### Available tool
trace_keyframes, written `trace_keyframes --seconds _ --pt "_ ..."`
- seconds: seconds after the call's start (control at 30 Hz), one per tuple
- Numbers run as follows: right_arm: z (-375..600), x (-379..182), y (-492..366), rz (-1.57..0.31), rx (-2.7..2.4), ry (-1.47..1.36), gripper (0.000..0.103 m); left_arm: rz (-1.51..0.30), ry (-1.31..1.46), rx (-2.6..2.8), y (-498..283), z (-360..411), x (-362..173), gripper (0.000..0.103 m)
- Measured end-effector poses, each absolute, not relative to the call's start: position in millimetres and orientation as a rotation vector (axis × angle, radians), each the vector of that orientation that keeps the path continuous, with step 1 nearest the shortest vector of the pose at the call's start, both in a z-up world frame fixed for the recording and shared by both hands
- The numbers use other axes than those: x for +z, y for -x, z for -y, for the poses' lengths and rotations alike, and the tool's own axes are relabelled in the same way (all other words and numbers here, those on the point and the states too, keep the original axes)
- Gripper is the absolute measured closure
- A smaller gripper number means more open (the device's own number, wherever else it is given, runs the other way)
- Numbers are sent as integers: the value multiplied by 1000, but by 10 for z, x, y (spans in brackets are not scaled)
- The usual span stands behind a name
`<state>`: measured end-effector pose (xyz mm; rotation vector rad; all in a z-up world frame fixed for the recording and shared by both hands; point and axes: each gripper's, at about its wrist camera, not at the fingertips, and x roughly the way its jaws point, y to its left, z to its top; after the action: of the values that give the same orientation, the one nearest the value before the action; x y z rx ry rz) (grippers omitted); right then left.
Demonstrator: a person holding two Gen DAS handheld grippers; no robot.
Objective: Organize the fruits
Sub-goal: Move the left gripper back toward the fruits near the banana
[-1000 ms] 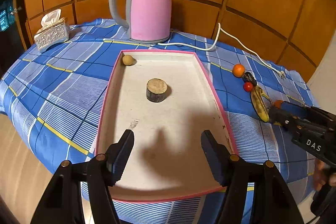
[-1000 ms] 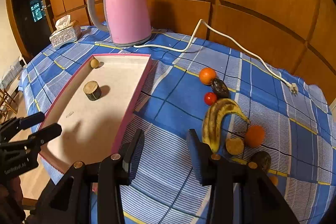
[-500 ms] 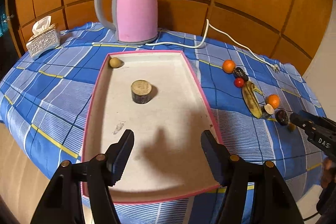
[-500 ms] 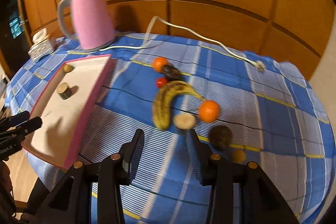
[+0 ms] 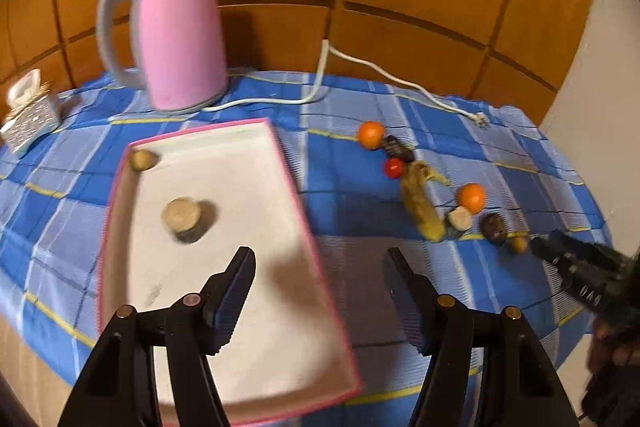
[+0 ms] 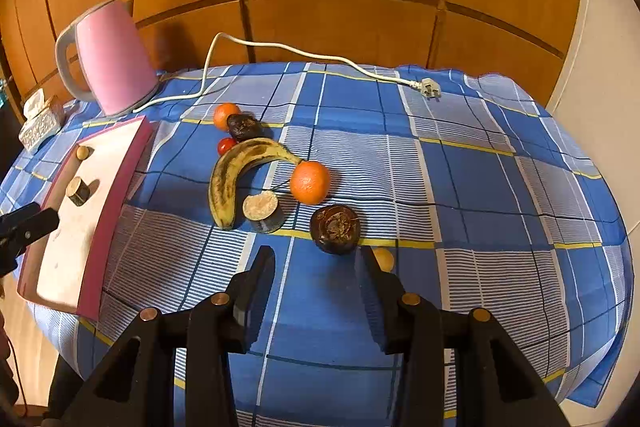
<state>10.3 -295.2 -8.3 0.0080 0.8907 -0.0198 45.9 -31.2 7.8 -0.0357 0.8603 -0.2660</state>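
A pink-rimmed white tray point(image 5: 248, 163) point(image 6: 116, 143) lies on the blue checked cloth, holding a small tan fruit point(image 5: 140, 159) and a brown cut chunk point(image 5: 184, 219). To its right lie a spotted banana point(image 6: 236, 171), two oranges point(image 6: 310, 183) point(image 6: 224, 115), a red tomato point(image 6: 226, 145), two dark fruits point(image 6: 335, 229) point(image 6: 244, 127), a cut chunk point(image 6: 262, 211) and a small tan fruit point(image 6: 384, 259). My left gripper point(image 5: 318, 267) is open over the tray's right rim. My right gripper point(image 6: 316, 265) is open just before the dark fruit.
A pink kettle point(image 5: 176, 39) point(image 6: 112, 63) stands behind the tray; its white cord point(image 6: 280, 51) runs across the back to a plug point(image 6: 430, 87). A tissue box point(image 5: 28, 115) sits at the far left. Wooden panels back the table. The cloth drops off at the front and right edges.
Both grippers have swung to the right. The right gripper has come closer to the fruit group, now facing the dark fruit. Nothing was picked up.
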Motion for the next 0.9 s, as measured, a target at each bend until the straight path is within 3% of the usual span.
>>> trace_keyframes --seconds 0.1,0.3,0.9 --pt "2968 -75 -102 -887 -18 -12 61 -854 35 -301 -576 436 121 37" --pt "3011 -79 -98 -884 -25 -18 61 -898 44 -368 -904 627 76 63" --pt "3368 -152 -54 -918 -100 -70 61 -1093 167 -490 -2059 1234 -421 71"
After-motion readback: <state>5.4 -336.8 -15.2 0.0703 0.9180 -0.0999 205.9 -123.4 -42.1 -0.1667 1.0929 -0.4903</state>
